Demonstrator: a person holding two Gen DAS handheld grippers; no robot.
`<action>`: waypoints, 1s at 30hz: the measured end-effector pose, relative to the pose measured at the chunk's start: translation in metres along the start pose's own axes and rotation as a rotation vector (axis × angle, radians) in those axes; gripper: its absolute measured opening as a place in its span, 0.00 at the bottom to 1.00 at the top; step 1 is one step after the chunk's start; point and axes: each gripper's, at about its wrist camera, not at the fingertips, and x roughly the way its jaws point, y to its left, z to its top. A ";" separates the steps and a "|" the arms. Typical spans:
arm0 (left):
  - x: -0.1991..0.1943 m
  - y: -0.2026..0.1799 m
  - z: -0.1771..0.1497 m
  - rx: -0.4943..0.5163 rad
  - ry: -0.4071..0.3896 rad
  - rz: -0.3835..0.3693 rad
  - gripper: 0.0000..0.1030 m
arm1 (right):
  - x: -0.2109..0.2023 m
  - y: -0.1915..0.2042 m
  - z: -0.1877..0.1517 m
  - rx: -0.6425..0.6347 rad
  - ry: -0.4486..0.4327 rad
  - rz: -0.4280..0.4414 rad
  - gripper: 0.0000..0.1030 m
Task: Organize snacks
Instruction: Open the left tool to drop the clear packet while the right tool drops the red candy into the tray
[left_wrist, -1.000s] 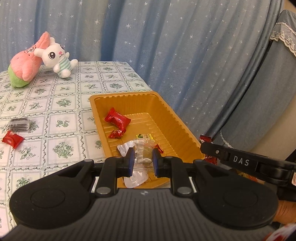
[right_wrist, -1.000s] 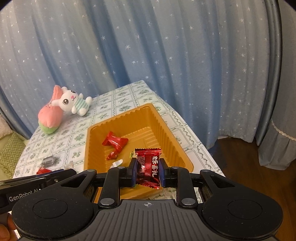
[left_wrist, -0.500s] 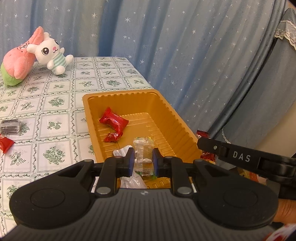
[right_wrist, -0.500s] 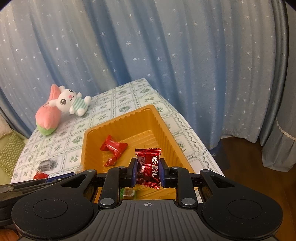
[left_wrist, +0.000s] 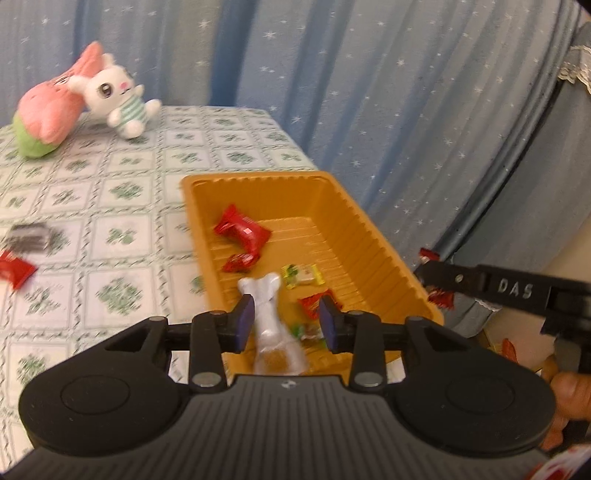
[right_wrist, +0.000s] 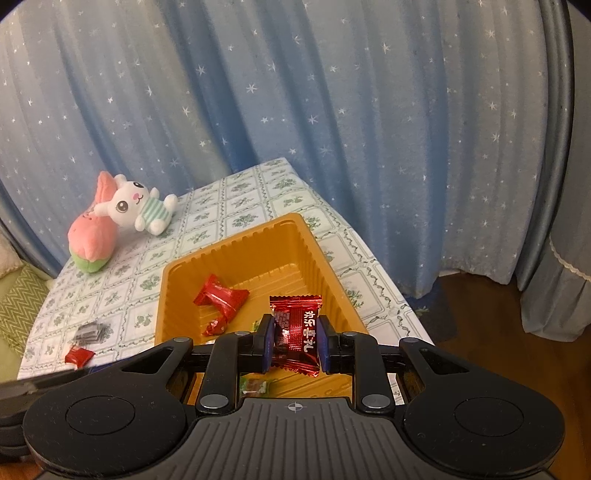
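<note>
Left claw (left_wrist: 287, 322) opening, clear plastic-wrapped candy (left_wrist: 271, 325) loose between pads over orange plastic tray (left_wrist: 373, 251); right claw (right_wrist: 294, 339) pinches red foil candy (right_wrist: 297, 334).

A desk (right_wrist: 236, 206) covered by a white cloth printed with green floral squares. An orange plastic tray (right_wrist: 321, 258) sits by the desk's right edge, holding wrapped sweets. At the far end lies a pink and green plush toy (right_wrist: 92, 236), with a white rabbit plush (right_wrist: 138, 208) in a striped top leaning against it. Well apart from these, left of the tray, a dark grey packet (right_wrist: 88, 332) and a red wrapped candy (right_wrist: 78, 356) lie near each other on the cloth.
</note>
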 end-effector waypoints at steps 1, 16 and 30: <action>-0.002 0.003 -0.002 -0.005 0.002 0.008 0.34 | 0.000 0.001 0.000 0.001 0.003 0.003 0.23; -0.027 0.034 -0.021 -0.069 0.000 0.050 0.39 | 0.008 0.014 -0.001 0.012 0.002 0.086 0.61; -0.069 0.040 -0.037 -0.070 -0.041 0.061 0.46 | -0.037 0.017 -0.029 0.066 0.031 0.055 0.61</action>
